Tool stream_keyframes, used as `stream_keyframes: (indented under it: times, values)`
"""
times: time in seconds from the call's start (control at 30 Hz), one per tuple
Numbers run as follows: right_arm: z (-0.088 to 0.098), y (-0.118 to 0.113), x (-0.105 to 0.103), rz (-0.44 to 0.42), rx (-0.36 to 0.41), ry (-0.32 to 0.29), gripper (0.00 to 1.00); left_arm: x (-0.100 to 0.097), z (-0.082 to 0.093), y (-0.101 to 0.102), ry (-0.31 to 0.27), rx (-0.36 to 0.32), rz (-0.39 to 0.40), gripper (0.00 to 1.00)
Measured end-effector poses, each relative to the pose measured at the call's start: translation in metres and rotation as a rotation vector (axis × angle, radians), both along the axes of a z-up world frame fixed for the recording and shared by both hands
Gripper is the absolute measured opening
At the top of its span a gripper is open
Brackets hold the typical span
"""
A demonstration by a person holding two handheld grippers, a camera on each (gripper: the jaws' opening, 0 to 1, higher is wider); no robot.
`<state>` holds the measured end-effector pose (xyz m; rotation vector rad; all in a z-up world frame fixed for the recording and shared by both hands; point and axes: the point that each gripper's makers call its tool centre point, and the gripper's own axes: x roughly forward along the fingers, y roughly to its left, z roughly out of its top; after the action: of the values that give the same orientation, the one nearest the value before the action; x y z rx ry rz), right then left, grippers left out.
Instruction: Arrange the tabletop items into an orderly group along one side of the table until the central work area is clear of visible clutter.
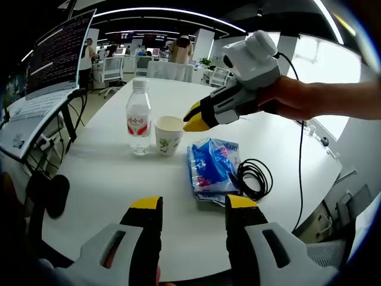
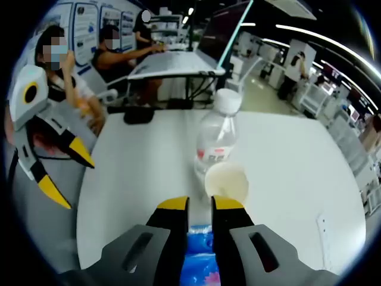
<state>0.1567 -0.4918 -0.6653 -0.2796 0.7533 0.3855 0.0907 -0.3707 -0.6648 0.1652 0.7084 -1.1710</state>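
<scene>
my right gripper (image 2: 199, 205) hovers nearly closed, empty, over the paper cup (image 1: 168, 134): light, crushable, so i'd pinch its rim gently; left gripper (image 1: 193, 208) open.

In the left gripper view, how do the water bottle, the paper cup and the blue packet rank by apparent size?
1. blue packet, though it lies nearer the camera
2. water bottle
3. paper cup

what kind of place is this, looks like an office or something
Most likely an open-plan office or lab: a large white table, a big monitor full of text on a stand, and rows of desks with seated people under strip lighting.
</scene>
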Motion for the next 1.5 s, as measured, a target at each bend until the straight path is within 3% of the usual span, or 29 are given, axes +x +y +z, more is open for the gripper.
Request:
stream_keyframes:
  times: [0.23, 0.93, 1.27, 1.5]
  values:
    - [0.004, -0.009, -0.035, -0.082, 0.051, -0.023, 0.12, -0.003, -0.003, 0.003, 0.003, 0.015, 0.000, 0.41]
    - [-0.018, -0.043, -0.139, -0.353, 0.191, -0.007, 0.13, 0.004, 0.004, -0.011, -0.024, 0.027, 0.001, 0.41]
    - [-0.016, -0.068, -0.168, -0.458, 0.216, -0.021, 0.12, -0.001, 0.005, -0.014, -0.024, 0.027, -0.007, 0.41]
    - [-0.019, -0.067, -0.181, -0.501, 0.235, -0.028, 0.12, -0.007, 0.006, -0.016, -0.021, 0.022, -0.012, 0.41]
